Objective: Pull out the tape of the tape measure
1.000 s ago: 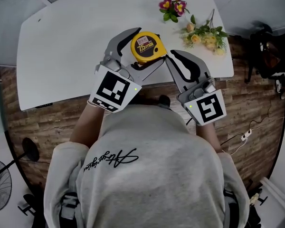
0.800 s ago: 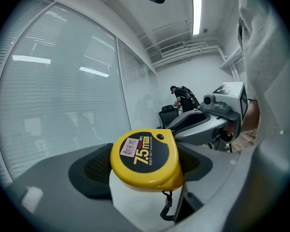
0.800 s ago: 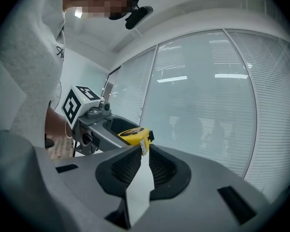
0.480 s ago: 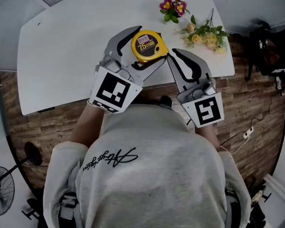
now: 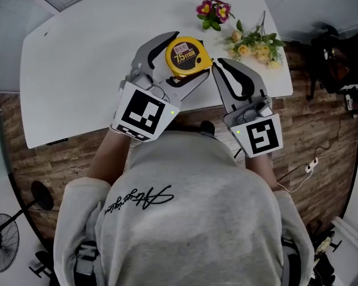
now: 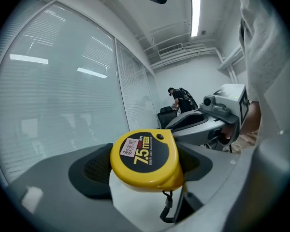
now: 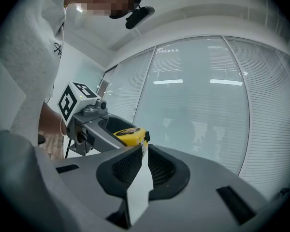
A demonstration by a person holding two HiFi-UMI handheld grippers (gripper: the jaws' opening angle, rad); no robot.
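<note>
The left gripper [image 5: 191,55] is clenched on a yellow tape measure [image 5: 187,56], one black pad against each narrow side of the case. The case's black face label reads "7.5 m" in large print. A small pale sticker [image 6: 130,147] above it carries Chinese characters too small to read surely. The flat face looks up at the head camera, and the tape mouth points toward the person's right. A black wrist strap [image 6: 167,210] dangles below the case. The case hangs over the near edge of the white desk [image 5: 89,58]. The right gripper [image 5: 215,67] has its tips pinched together on the end hook [image 7: 143,150] at that mouth. Artificial flowers [image 5: 253,42] lie at the desk's far right corner.
</note>
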